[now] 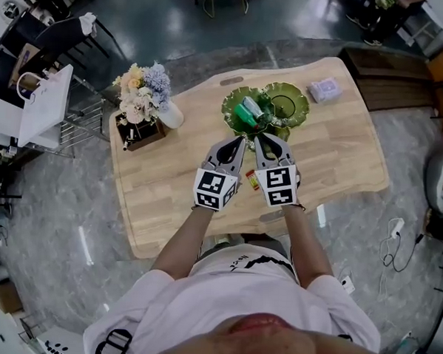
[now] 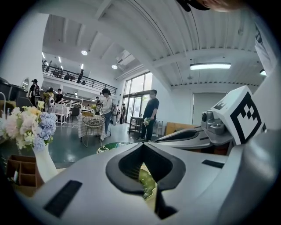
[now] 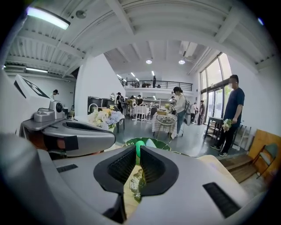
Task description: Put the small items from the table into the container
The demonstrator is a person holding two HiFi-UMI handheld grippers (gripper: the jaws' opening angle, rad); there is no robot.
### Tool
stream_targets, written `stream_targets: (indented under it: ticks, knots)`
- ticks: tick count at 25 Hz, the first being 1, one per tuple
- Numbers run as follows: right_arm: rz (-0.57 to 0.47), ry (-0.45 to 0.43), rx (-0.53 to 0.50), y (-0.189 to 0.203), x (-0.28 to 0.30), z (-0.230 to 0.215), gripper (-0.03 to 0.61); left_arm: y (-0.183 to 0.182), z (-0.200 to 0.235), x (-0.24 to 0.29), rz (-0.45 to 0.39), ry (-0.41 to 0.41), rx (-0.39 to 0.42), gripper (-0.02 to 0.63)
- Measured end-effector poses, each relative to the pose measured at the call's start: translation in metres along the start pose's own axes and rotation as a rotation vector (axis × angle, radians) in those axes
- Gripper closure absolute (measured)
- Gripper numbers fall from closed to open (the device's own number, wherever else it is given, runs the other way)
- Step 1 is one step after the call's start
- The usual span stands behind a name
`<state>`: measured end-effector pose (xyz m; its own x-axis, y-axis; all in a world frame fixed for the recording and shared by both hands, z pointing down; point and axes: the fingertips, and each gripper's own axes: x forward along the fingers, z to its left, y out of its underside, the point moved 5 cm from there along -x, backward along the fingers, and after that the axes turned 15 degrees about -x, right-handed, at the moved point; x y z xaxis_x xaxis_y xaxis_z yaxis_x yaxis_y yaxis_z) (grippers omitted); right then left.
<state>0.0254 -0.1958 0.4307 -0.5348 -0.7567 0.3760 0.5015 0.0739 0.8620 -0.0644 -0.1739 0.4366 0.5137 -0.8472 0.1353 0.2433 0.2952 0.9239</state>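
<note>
Head view, table: a pale wooden table (image 1: 341, 164) carries a green leaf-shaped glass dish (image 1: 229, 99), which I take to be the container. A green tube-like item (image 1: 247, 111) already lies in it.
Head view, grippers: the left gripper (image 1: 240, 141) and the right gripper (image 1: 258, 138) sit side by side with their tips at the dish's near rim. That is probably where items get dropped in.
Head view, items outstanding: a small red-and-yellow item (image 1: 252, 180) lies on the table below the gap between the two grippers, well behind their tips. A flat lavender packet (image 1: 324, 89) lies beyond the dish, to the right.
Left gripper view: the pads meet at the tips with nothing held. The dish (image 2: 109, 147) shows past the jaws.
Right gripper view: the pads are almost together, leaving a thin slit with nothing in it. The green item (image 3: 139, 147) lies in the dish (image 3: 160, 144) past the tips, not between the pads.
</note>
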Motion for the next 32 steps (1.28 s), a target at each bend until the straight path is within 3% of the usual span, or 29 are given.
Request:
stream_targets:
  ticks: [15, 21, 32]
  knots:
    - [0.001, 0.048, 0.054, 0.006, -0.053, 0.074, 0.54, 0.029, -0.017, -0.073, 0.041, 0.063, 0.001, 0.607]
    - [0.02, 0.076, 0.081, 0.03, -0.072, 0.096, 0.541, 0.051, -0.03, -0.094, 0.07, 0.093, 0.019, 0.607]
    - [0.061, 0.092, 0.149, 0.061, -0.097, 0.124, 0.543, 0.093, -0.039, -0.115, 0.119, 0.127, -0.026, 0.607]
